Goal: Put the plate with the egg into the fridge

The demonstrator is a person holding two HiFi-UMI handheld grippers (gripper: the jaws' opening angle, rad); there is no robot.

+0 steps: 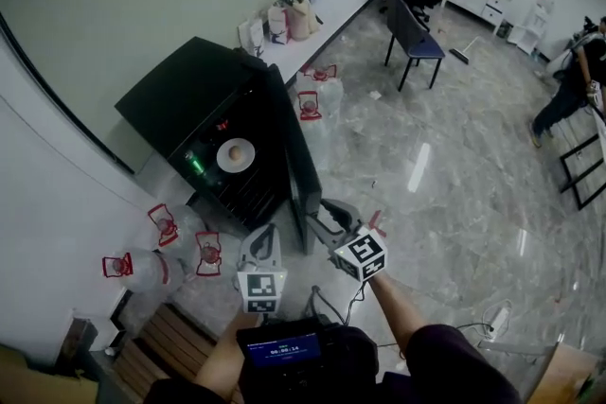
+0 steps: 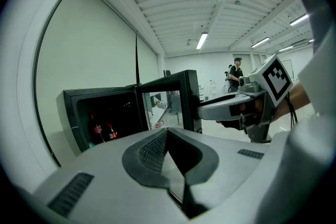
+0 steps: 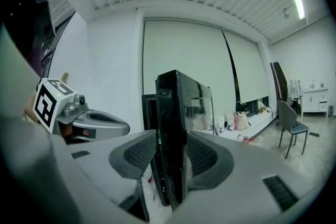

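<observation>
A white plate (image 1: 236, 155) with a brown egg (image 1: 235, 151) on it rests on a shelf inside the black mini fridge (image 1: 180, 99). The fridge door (image 1: 289, 142) stands wide open. My right gripper (image 1: 317, 215) is at the door's free edge. In the right gripper view the door edge (image 3: 173, 128) stands between the jaws of the right gripper (image 3: 172, 157), with a slight gap on the left side. My left gripper (image 1: 260, 241) hangs in front of the fridge; in its own view the left gripper (image 2: 167, 152) is shut and empty.
Red-capped bottles (image 2: 102, 132) and a green can (image 1: 197, 166) sit inside the fridge. Water jugs with red handles stand left (image 1: 161, 265) and behind the door (image 1: 317, 95). A bench with bags (image 1: 294, 14), a chair (image 1: 412, 33) and a person (image 1: 568, 80) are farther off.
</observation>
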